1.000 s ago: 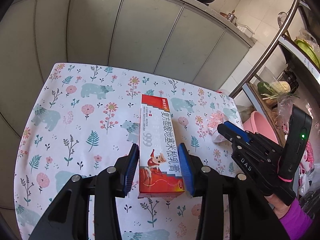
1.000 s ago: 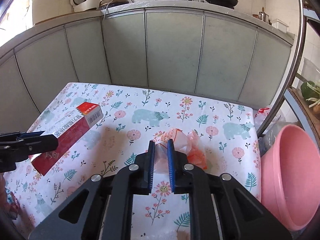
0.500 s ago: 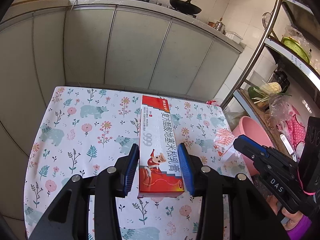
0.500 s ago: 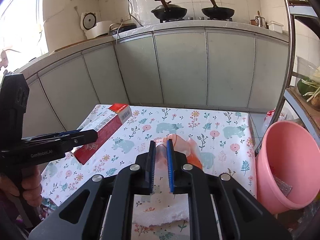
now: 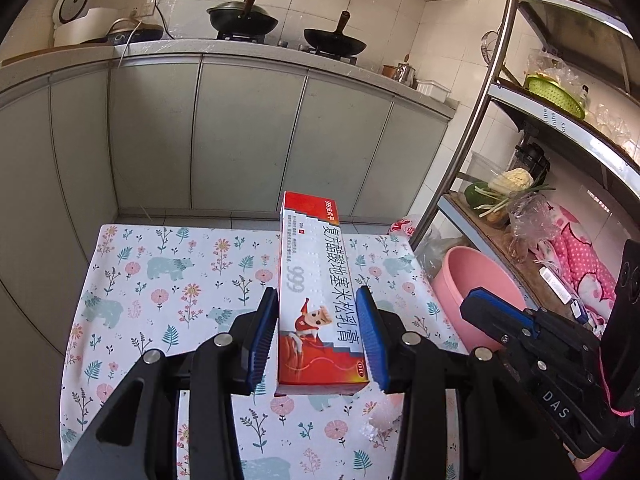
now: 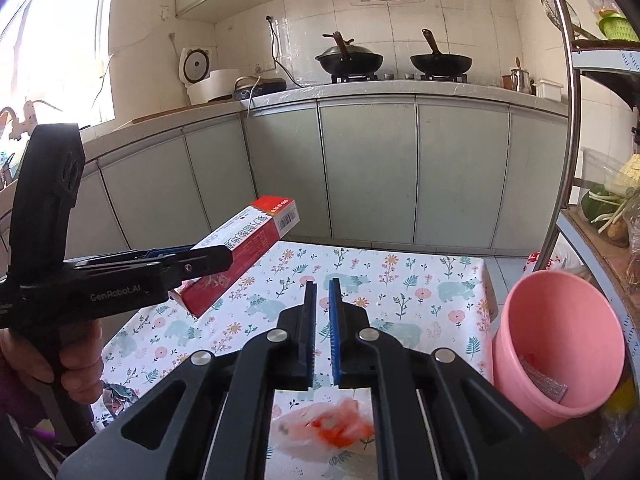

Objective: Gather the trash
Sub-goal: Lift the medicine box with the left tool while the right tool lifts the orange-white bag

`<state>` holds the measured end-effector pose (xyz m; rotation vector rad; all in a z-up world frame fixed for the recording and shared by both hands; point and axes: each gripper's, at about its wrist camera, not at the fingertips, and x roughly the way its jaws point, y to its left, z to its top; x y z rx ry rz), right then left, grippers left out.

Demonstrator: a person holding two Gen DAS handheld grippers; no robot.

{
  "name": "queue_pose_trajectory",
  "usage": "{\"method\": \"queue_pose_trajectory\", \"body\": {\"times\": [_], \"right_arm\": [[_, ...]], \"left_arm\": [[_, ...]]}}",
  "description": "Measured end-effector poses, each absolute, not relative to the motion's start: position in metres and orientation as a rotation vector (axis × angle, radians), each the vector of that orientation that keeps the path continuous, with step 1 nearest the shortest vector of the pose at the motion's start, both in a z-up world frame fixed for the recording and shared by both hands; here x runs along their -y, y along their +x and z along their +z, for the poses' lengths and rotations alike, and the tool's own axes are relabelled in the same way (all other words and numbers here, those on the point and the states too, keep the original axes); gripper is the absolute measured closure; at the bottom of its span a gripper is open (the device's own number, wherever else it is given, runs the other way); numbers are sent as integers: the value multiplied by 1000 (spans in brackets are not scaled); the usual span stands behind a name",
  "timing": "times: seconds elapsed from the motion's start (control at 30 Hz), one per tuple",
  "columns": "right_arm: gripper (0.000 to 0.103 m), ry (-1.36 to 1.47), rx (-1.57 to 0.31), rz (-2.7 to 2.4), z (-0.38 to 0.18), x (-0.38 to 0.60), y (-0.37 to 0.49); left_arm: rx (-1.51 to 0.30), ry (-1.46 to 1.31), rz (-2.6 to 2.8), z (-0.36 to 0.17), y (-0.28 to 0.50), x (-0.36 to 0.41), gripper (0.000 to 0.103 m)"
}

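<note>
Cardboard is what your left tongs [image 5: 318,291] hold: a long, narrow carton [image 5: 312,264], glossy red and white with printed characters and a small cartoon figure. The blue ribbed pads press on its two long sides near the end closest to you. Its long axis runs straight out along the fingers, the red-capped far end pointing toward the pale cabinet doors [image 5: 248,136]. From the right-hand camera you can see it tilts upward at that far end, held clear above the surface [image 5: 160,280]. Your left hand [image 6: 76,364] is wrapped round the black handle.

Below it, the surface wears a smooth cloth printed with flowers, leaves and pale blue bears.

Further right, your right tongs [image 6: 322,283] are drawn narrow — pads all but together, nothing between them. Beneath their black frame lies a crumpled bag [image 6: 324,430] of thin, translucent plastic with orange showing through, soft and shapeless, resting on the cloth near the edge closest to you.

At the far right stands a round pink plastic bucket [image 6: 516,380] just beside the surface's edge, smooth-walled, with a crinkled silvery scrap at its bottom.
</note>
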<state>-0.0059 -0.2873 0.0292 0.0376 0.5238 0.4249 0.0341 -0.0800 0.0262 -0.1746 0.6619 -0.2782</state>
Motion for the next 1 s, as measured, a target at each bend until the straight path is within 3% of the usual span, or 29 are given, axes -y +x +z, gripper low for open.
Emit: {"method": "queue_pose_trajectory", "body": {"times": [0.33, 0.4, 0.47, 0.53, 0.67, 1.0], "right_arm": [[101, 105, -630, 394, 19, 319, 1], [96, 135, -688, 395, 10, 330, 2], [79, 168, -734, 405, 1, 338, -1], [69, 194, -776, 423, -9, 342, -6], [57, 200, -875, 487, -23, 340, -22], [50, 78, -1040, 578, -57, 311, -39]], "left_arm": [[-638, -162, -295, 36, 31, 91, 63], [-640, -161, -297, 35, 30, 91, 63], [-639, -162, -301, 35, 29, 91, 63], [-640, -161, -306, 33, 30, 90, 63], [-650, -168, -313, 30, 32, 89, 63], [-665, -176, -329, 24, 31, 89, 63]]}}
